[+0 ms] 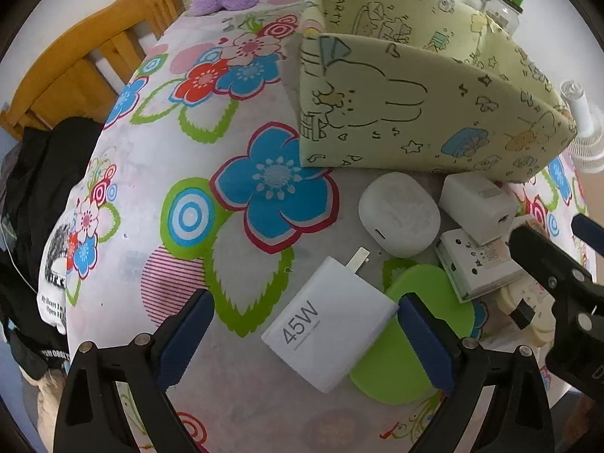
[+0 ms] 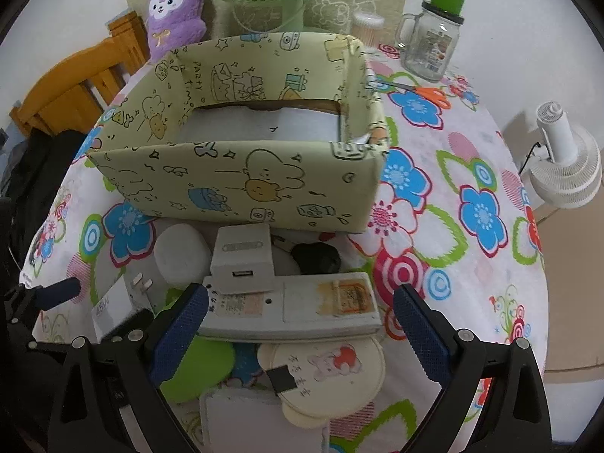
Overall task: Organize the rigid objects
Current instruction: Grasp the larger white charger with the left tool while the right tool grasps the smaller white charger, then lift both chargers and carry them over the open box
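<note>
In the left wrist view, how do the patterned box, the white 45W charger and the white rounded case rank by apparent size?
1. Pale green patterned cardboard box, largest.
2. White 45W charger.
3. White rounded case; it lies farther from the camera, so its rank below the charger is unsure.

Soft, even, fairly dim indoor light fills both views, casting only faint shadows beneath the pale green cartoon-printed cardboard box (image 1: 415, 113). Fisheye distortion bends the flower-patterned bench cloth (image 2: 472, 226) into a dome, with black vignetting in the corners. Edges look slightly soft; there is no glare.
</note>
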Action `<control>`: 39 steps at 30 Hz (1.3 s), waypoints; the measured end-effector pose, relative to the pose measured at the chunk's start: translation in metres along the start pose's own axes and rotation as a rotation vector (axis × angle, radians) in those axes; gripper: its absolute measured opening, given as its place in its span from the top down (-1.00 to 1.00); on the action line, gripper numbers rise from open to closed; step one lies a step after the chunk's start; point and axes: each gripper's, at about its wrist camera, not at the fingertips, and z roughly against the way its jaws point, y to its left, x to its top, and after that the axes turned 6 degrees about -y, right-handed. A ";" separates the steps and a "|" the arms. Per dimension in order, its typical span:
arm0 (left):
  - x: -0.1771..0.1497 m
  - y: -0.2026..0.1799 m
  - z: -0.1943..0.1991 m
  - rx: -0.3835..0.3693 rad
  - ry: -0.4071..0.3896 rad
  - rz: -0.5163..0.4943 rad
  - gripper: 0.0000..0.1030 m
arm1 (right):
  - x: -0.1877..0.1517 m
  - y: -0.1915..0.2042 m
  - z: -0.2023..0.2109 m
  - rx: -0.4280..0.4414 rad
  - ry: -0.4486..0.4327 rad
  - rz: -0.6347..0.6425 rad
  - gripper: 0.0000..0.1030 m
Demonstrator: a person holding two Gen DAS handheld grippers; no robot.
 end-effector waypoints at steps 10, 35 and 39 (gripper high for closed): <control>0.004 0.000 -0.014 -0.081 0.021 -0.016 -0.42 | 0.008 0.016 -0.019 0.006 0.026 0.027 -0.92; 0.028 -0.001 -0.025 -0.130 0.024 -0.042 -0.05 | 0.020 0.031 -0.061 0.048 0.087 0.023 0.15; 0.030 0.004 -0.025 -0.141 0.028 -0.033 -0.05 | 0.020 0.033 -0.054 0.046 0.076 0.021 0.17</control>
